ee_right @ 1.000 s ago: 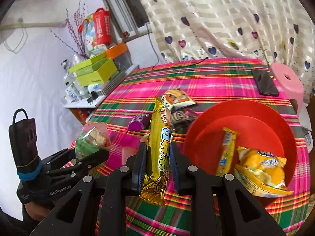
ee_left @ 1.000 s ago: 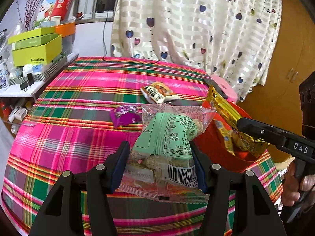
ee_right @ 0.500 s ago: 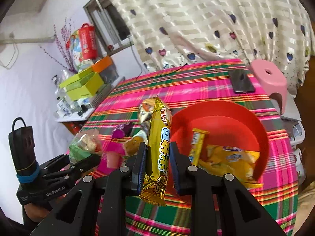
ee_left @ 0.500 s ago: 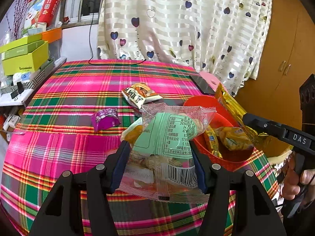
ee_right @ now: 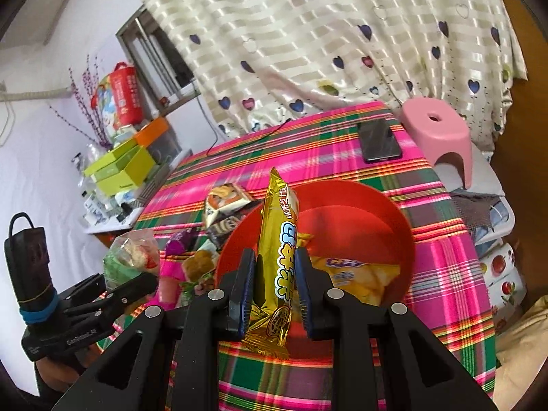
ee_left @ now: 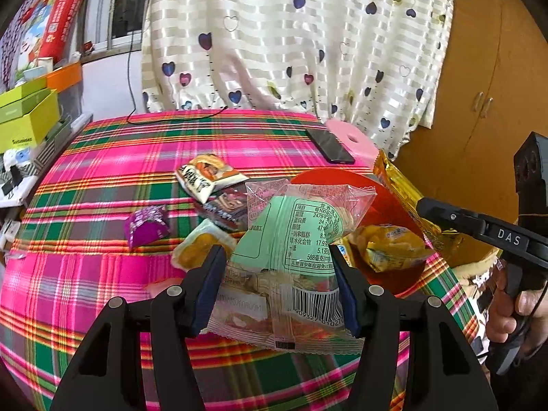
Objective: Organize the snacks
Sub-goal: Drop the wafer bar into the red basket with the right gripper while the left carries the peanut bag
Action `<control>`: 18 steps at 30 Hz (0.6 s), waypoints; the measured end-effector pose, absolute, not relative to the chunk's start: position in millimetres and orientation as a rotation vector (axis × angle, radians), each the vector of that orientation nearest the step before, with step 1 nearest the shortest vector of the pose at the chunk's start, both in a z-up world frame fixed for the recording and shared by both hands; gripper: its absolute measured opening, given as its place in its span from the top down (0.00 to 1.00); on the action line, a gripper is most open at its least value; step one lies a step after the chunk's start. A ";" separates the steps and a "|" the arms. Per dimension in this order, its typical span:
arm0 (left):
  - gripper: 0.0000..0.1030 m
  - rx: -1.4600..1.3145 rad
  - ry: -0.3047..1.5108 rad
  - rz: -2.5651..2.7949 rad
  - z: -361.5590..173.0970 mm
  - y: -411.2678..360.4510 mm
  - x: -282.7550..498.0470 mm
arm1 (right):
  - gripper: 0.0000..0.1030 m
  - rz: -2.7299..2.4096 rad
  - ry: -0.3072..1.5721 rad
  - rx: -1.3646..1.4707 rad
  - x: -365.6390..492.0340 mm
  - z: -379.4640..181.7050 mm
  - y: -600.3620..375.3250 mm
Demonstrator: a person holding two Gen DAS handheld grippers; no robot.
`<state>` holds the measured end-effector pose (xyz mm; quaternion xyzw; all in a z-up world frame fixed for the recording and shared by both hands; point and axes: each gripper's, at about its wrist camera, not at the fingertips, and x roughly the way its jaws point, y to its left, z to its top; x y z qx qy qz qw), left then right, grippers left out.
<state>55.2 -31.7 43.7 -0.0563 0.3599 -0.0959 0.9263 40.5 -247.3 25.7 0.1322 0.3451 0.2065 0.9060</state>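
While both packets are gripped and clear of the desk, they have drifted toward the red bowl (ee_right: pixel 394 226) over the last second. The gold snack bar (ee_right: pixel 278 250) stands nearly upright between the pads of the right tongs (ee_right: pixel 274 294), which are closed tight on its lower part; a second ago it hung over the cloth left of the bowl, and now it sits over the bowl's near rim. The clear packet with the green label (ee_left: pixel 291 250) is clamped by the left tongs (ee_left: pixel 279 287) and has come from the middle of the desk to just beside the bowl's left edge.

Inside the bowl lies a yellow crinkled packet (ee_right: pixel 356 274). Left on the plaid desk (ee_left: pixel 85 274) are a purple sachet (ee_left: pixel 147 224), a white and orange packet (ee_left: pixel 205 174), a dark wrapper (ee_left: pixel 226 205) and a pale packet with a yellow cake (ee_left: pixel 198 250). A phone (ee_left: pixel 328 145) lies at the far edge.

Judging from this, both hands are on the carry, and release into the bowl looks near, the gold bar first.
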 end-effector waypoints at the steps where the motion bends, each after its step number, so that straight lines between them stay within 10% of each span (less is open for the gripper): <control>1: 0.42 -0.112 0.739 -0.200 44.0 -33.8 56.7 | 0.80 0.422 0.713 0.276 41.7 25.1 -250.1; 18: 0.42 -0.060 0.758 -0.260 41.5 -71.1 92.3 | 0.80 0.370 0.738 0.302 64.6 10.2 -277.8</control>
